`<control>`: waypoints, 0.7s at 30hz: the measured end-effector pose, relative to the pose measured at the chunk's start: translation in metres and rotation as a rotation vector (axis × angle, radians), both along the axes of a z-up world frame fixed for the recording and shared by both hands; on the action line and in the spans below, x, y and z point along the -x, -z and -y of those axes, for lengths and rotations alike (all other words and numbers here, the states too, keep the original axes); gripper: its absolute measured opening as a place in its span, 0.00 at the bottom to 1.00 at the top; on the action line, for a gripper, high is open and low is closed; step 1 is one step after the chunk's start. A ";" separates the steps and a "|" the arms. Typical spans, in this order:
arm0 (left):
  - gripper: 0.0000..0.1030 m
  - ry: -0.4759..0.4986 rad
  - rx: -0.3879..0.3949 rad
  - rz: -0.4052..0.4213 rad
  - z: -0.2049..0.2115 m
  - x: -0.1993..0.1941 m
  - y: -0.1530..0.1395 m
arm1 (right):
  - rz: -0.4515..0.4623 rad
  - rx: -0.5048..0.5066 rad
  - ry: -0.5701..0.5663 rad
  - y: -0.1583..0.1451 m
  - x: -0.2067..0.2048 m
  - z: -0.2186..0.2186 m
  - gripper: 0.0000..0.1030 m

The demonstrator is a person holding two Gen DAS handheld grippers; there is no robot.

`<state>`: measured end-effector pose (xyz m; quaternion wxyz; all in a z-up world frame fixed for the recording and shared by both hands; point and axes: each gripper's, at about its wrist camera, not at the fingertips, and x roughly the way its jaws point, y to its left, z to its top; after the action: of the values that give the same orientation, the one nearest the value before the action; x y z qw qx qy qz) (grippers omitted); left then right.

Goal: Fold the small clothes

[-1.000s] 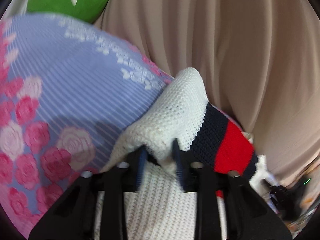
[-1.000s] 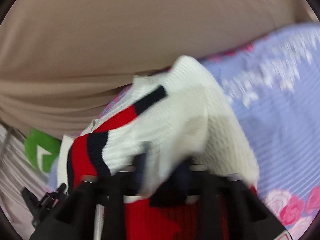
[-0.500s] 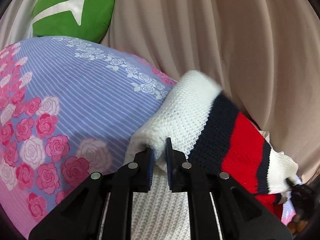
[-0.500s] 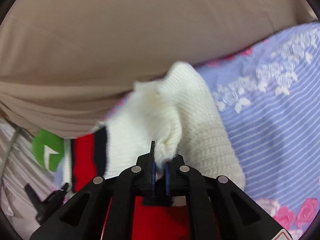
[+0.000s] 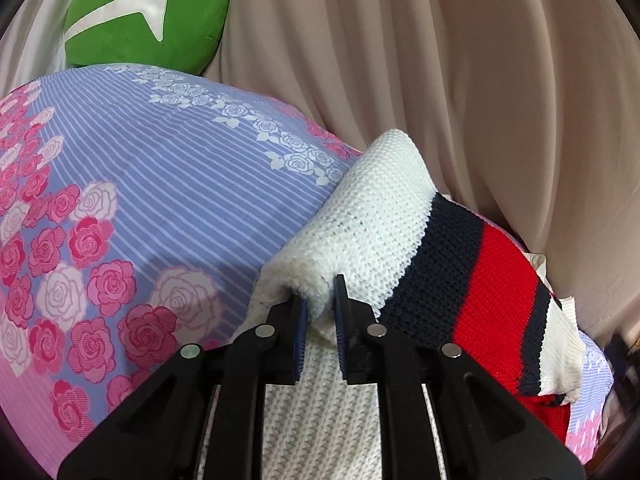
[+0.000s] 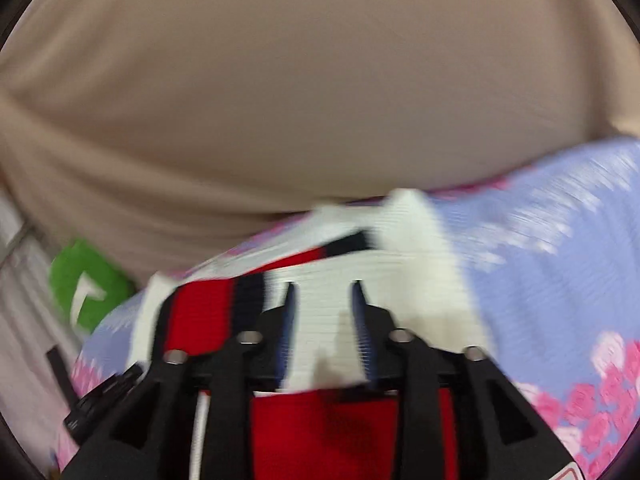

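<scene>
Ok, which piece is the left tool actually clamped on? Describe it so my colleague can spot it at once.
Find the blue striped bedsheet printed with pink roses, in front of the beige curtain. On its right side lies a knitted sweater, its white folded edge pinched in the left tool. It is the only knit there: white, with a red band between navy stripes, unlike the smooth green cushion behind.

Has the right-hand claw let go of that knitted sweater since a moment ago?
Yes. The right gripper jaws have just been opening; the sweater lies loose between them.
</scene>
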<state>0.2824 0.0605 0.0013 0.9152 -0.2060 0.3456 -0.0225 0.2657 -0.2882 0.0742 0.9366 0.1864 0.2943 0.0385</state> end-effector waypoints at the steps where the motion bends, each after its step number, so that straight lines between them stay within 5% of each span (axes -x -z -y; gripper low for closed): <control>1: 0.12 0.001 0.001 0.001 0.000 0.000 0.000 | -0.001 0.012 -0.072 -0.001 -0.019 -0.024 0.56; 5: 0.12 0.003 0.016 -0.001 -0.003 -0.002 0.000 | -0.074 0.082 -0.232 0.017 -0.081 -0.097 0.59; 10: 0.12 0.006 0.026 -0.005 -0.004 -0.002 0.001 | -0.187 0.204 -0.230 0.053 -0.131 -0.132 0.62; 11: 0.12 0.005 0.025 -0.006 -0.004 -0.002 0.001 | -0.177 0.253 -0.226 0.057 -0.128 -0.137 0.52; 12: 0.12 0.005 0.025 -0.007 -0.004 -0.002 0.002 | -0.164 0.291 -0.229 0.056 -0.125 -0.143 0.29; 14: 0.12 0.003 0.023 -0.007 -0.004 -0.003 0.002 | -0.141 0.236 -0.233 0.041 -0.124 -0.140 0.05; 18: 0.12 0.000 0.010 -0.008 -0.003 -0.004 0.002 | 0.003 0.121 -0.237 0.010 -0.105 -0.124 0.04; 21: 0.12 -0.001 0.005 -0.009 -0.002 -0.004 0.003 | -0.146 0.210 -0.217 0.054 -0.137 -0.127 0.04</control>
<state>0.2868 0.0626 -0.0014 0.9132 -0.2083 0.3495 -0.0219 0.4024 -0.1613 0.0198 0.9174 0.0569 0.3823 0.0949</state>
